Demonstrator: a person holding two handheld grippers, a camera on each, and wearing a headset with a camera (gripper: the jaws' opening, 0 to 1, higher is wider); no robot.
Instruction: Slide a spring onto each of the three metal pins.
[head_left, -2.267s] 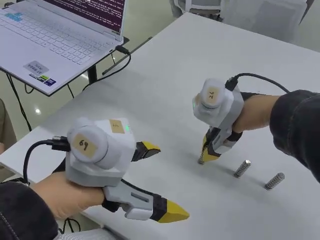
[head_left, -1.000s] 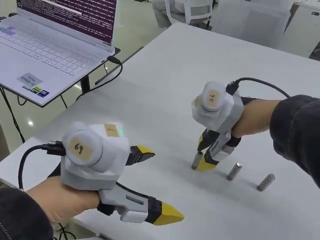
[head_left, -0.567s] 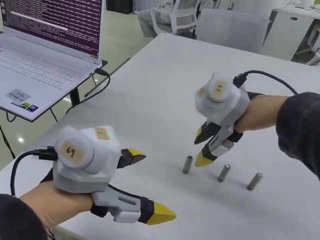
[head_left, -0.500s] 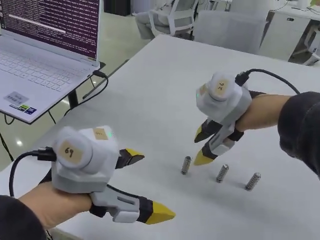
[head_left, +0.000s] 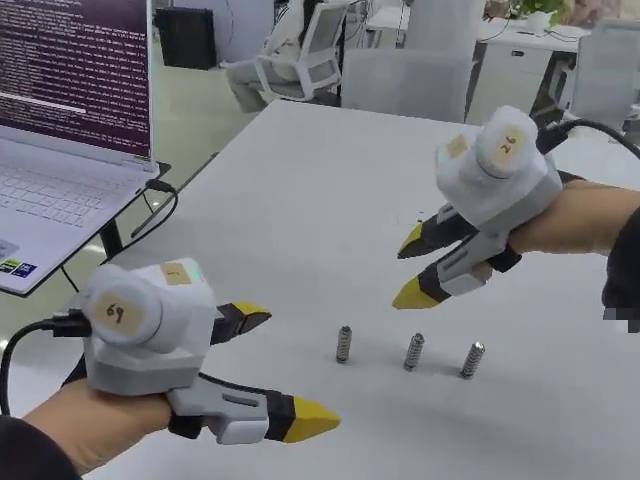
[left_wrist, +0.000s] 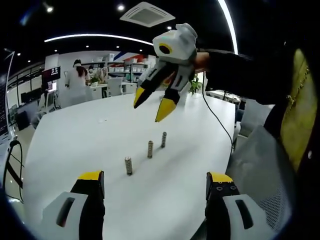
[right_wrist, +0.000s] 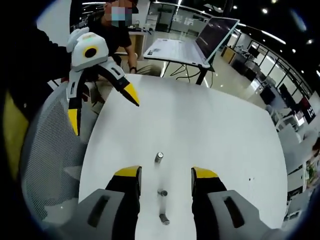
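Note:
Three small metal springs (head_left: 344, 344) (head_left: 413, 351) (head_left: 472, 360) stand upright in a row on the white table (head_left: 300, 200), each apparently around a pin. My right gripper (head_left: 411, 270) hangs open and empty above and behind the row, clear of it. My left gripper (head_left: 280, 368) is open and empty at the near left, low over the table. In the left gripper view the row (left_wrist: 150, 149) stands ahead of the open left gripper (left_wrist: 155, 177), with the right gripper (left_wrist: 155, 100) above it. The right gripper view looks down on the pins (right_wrist: 159, 158) between its open yellow fingertips (right_wrist: 127, 172).
An open laptop (head_left: 60, 120) on a stand sits off the table's left edge, its cable (head_left: 160, 205) hanging by the corner. Office chairs (head_left: 300, 50) stand beyond the far end. A mesh chair back (right_wrist: 45, 160) is near the table's front edge.
My right gripper has opened, let go of the leftmost spring and risen up and to the right of it. The head camera has tilted up. The left gripper stays open.

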